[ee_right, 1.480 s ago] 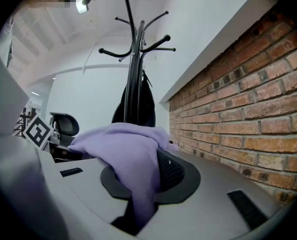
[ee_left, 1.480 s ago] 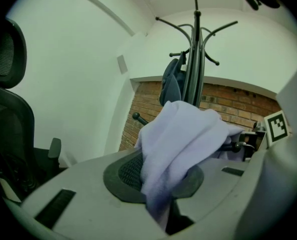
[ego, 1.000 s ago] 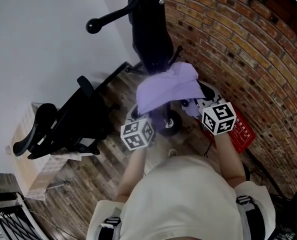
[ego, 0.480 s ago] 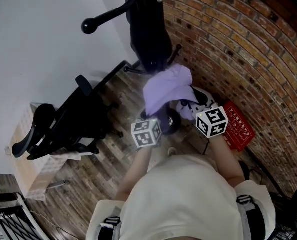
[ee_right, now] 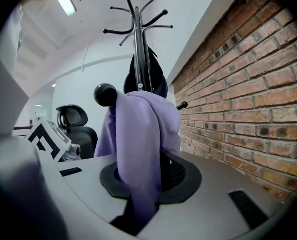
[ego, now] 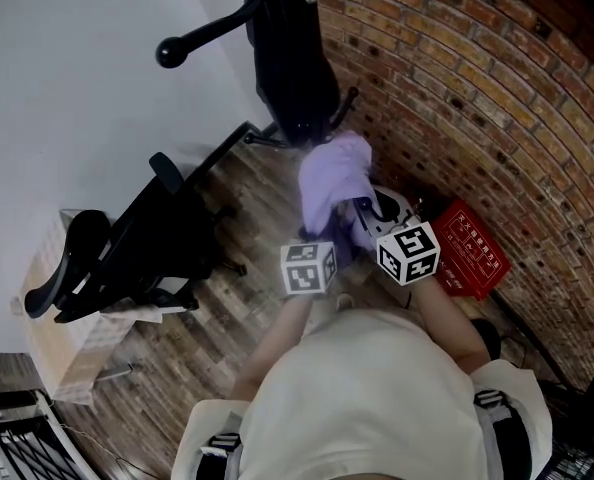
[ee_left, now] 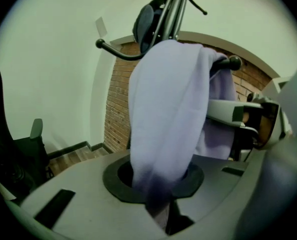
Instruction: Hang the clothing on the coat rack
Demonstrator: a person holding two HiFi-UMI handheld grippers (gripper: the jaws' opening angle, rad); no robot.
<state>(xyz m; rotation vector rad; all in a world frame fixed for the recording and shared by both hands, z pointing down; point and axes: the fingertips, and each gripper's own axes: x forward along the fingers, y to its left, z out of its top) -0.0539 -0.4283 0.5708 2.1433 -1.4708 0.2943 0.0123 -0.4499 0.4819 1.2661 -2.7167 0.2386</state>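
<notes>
The purple clothing (ego: 332, 173) hangs bunched beside the black coat rack (ego: 287, 58). In the left gripper view the cloth (ee_left: 168, 114) lies draped over a rack peg with a ball end (ee_left: 233, 62) and runs down into my left gripper (ee_left: 161, 219), which is shut on it. In the right gripper view the same cloth (ee_right: 141, 144) hangs over a ball-tipped peg (ee_right: 106, 94) into my right gripper (ee_right: 136, 221). Its jaws are opening, with the cloth still pinched between them. Both grippers sit close together under the cloth, left (ego: 319, 243) and right (ego: 385, 233).
A dark garment (ego: 295, 88) hangs on the rack pole. A black office chair (ego: 127, 248) and a cardboard box (ego: 62, 338) stand at the left. The brick wall (ego: 497, 98) runs along the right, with a red flat item (ego: 472, 258) on the floor.
Both grippers have moved closer together and in toward the rack. The purple cloth has gone from spread wide to a narrow bunch nearer the pole.
</notes>
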